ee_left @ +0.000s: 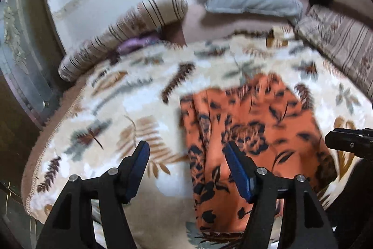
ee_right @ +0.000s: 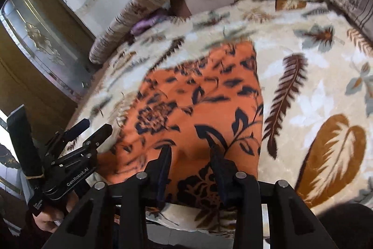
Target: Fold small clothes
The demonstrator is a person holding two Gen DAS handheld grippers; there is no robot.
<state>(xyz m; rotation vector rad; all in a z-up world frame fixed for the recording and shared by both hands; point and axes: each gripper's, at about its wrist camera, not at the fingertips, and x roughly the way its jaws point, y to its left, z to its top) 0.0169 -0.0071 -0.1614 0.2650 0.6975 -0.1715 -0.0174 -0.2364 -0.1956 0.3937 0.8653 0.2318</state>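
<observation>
An orange garment with a black flower print (ee_left: 247, 132) lies spread flat on a cream feather-patterned blanket (ee_left: 112, 113); it also shows in the right wrist view (ee_right: 200, 104). My left gripper (ee_left: 186, 148) is open and empty, hovering over the garment's left edge, with its right finger above the cloth. My right gripper (ee_right: 191, 151) is open and empty, just above the garment's near edge. The left gripper also shows in the right wrist view (ee_right: 93, 130), at the garment's left side. The right gripper's tip shows at the right edge of the left wrist view (ee_left: 349, 144).
A striped bolster (ee_left: 121, 32) lies along the blanket's far left, a grey pillow (ee_left: 249, 1) at the back, and a patterned cushion (ee_left: 338, 43) at the right. A purple cloth (ee_left: 135, 43) is tucked by the bolster. A wooden cabinet with a glass panel (ee_right: 42, 43) stands left.
</observation>
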